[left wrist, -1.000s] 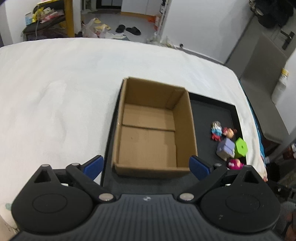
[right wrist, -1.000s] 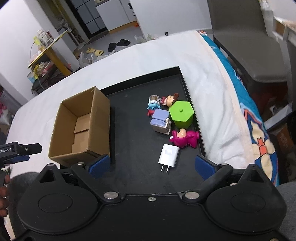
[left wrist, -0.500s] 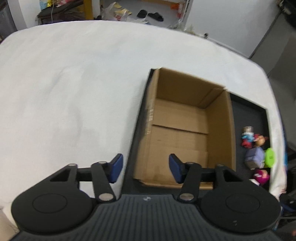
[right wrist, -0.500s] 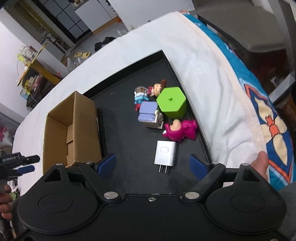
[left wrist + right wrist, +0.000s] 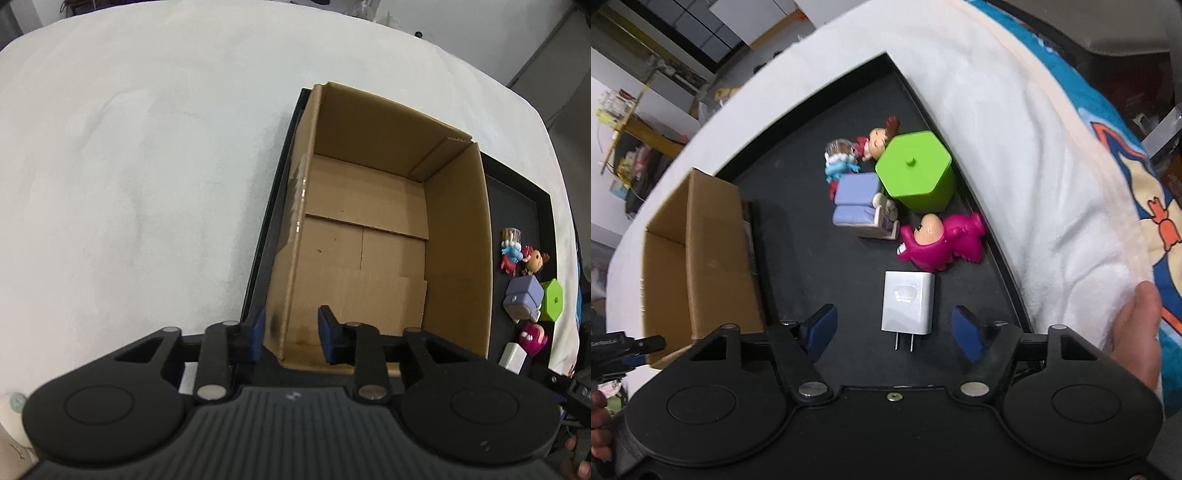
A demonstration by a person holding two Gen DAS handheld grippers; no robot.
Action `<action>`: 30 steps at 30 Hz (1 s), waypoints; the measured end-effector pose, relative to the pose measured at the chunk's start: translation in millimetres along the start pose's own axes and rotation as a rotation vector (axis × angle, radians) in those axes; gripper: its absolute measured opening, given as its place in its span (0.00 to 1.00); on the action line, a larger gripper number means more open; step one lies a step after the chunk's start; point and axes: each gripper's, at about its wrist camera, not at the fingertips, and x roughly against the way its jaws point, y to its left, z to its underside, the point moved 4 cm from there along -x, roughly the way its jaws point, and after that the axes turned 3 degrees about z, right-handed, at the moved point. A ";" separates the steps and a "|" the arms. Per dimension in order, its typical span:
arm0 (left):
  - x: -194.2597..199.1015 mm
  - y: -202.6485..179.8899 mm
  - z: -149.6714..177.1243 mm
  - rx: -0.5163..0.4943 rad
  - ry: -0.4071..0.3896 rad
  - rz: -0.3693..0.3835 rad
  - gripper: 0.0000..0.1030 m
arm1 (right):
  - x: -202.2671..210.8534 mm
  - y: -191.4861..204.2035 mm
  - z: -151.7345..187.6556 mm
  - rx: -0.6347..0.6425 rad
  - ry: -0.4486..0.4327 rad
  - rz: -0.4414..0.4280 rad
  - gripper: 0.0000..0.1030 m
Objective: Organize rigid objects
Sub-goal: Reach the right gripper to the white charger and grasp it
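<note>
An open cardboard box (image 5: pixel 373 236) stands on the left of a black tray (image 5: pixel 820 266); it also shows in the right wrist view (image 5: pixel 701 251). My left gripper (image 5: pixel 290 334) is open, with one finger outside and one inside the box's near left corner. My right gripper (image 5: pixel 894 330) is open, just behind a white plug charger (image 5: pixel 908 302). Beyond it lie a pink figurine (image 5: pixel 938 240), a green hexagonal box (image 5: pixel 916 170), a lilac toy sofa (image 5: pixel 858 205), a blue figure (image 5: pixel 839 162) and a red-haired doll (image 5: pixel 877 138).
The tray lies on a white blanket (image 5: pixel 140 177) over a bed. A blue patterned cloth (image 5: pixel 1123 147) hangs at the right edge. A hand (image 5: pixel 1141 332) holds the right gripper. Room clutter and a yellow shelf (image 5: pixel 631 125) lie at the far left.
My left gripper has moved left and down to the box's near left corner and narrowed. My right gripper has come closer to the charger and narrowed a little.
</note>
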 end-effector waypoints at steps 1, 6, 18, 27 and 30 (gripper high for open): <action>-0.3 -1.1 0.8 -0.009 -0.002 -0.003 0.25 | -3.8 1.5 -0.4 0.003 0.003 0.008 0.64; -10.1 2.7 0.9 0.011 0.022 -0.010 0.21 | -19.8 7.4 -1.4 0.020 0.017 0.059 0.64; -23.9 -3.5 3.9 -0.047 0.062 -0.055 0.21 | -55.3 23.7 1.2 0.116 0.054 0.244 0.53; -21.6 5.6 5.0 -0.013 0.048 -0.041 0.11 | -43.7 33.3 -4.2 0.165 0.059 0.202 0.36; -21.6 7.8 5.7 -0.018 0.043 -0.040 0.11 | -29.2 33.9 -12.1 0.161 0.053 0.185 0.35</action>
